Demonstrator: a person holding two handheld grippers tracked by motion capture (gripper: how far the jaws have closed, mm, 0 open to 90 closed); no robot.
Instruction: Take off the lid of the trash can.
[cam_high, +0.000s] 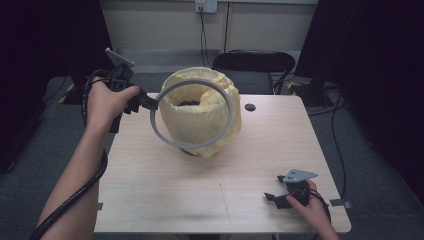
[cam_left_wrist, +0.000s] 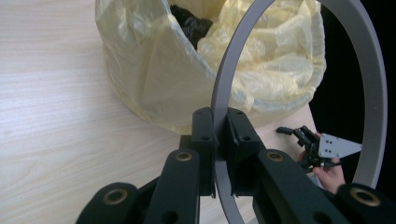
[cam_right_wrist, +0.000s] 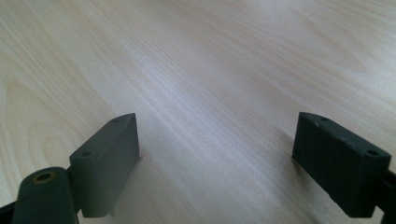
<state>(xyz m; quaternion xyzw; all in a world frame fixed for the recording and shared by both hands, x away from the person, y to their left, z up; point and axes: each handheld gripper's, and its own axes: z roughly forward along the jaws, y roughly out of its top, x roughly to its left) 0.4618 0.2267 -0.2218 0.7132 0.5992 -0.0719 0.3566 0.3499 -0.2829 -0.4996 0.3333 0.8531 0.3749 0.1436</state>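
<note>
High view: no readable writing or labels anywhere. Left tongs (cam_high: 150, 103) clamped on the left edge of a grey ring (cam_high: 192, 113), held tilted, almost upright, in front of the bin (cam_high: 215, 125) with its yellow bag (cam_high: 200, 75), far centre of the counter (cam_high: 200, 185). Left gripper view: pads (cam_left_wrist: 204, 135) pinch the ring's thin band, dark stuff inside the bag. Right tongs (cam_high: 275, 198) near right, low over the counter; right gripper view shows them wide apart, holding nothing.
</note>
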